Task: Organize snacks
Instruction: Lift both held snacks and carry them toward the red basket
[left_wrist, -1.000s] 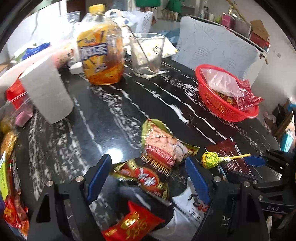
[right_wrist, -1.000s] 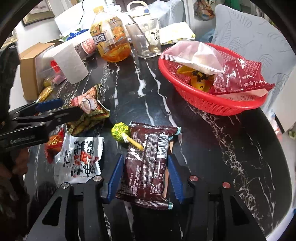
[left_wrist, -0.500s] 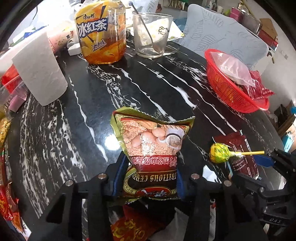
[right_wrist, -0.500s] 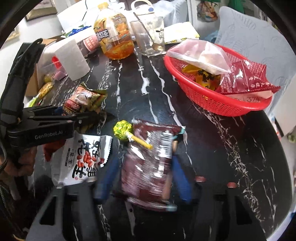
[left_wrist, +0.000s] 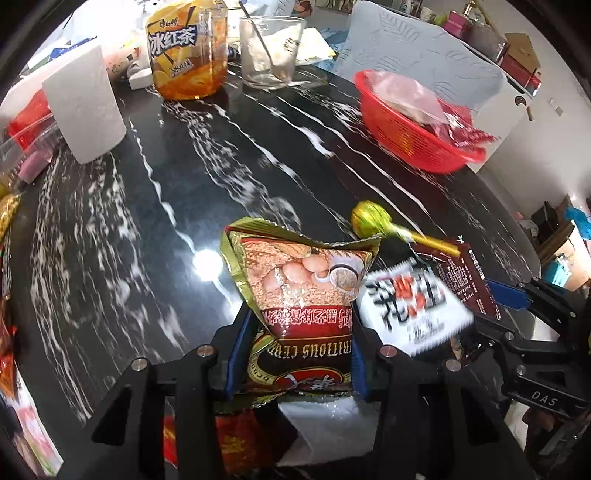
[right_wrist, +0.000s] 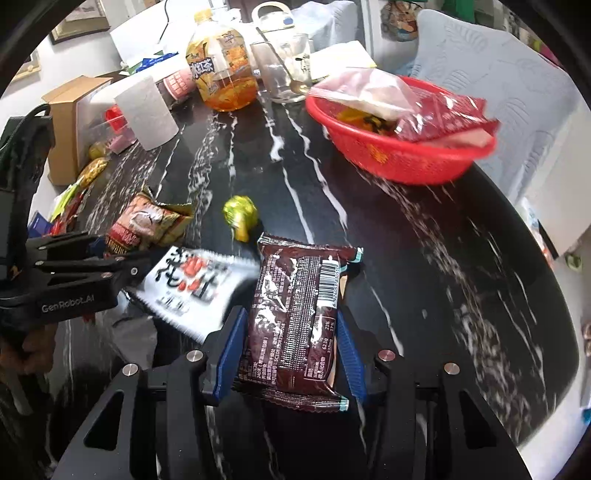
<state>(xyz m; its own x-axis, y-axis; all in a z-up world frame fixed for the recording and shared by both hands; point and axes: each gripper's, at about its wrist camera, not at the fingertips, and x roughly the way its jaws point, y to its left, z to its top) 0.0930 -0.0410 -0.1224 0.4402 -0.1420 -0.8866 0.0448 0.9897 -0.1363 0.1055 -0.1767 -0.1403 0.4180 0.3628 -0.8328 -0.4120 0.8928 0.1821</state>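
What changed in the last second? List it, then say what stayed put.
The left gripper closed its fingers on the cereal packet and lifted it. The right gripper raised the brown packet; the white packet shifted, and the lollipop slipped off. The red basket, bottle and glass stayed.

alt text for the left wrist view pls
The left claw grips a gold-edged cereal packet above a black marble table. A green lollipop and white peanut packet lie beside it; a red basket holds snacks farther back.

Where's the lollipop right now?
The lollipop lies on the black table, between the cereal packet and the dark brown packet, nearer than the red basket.
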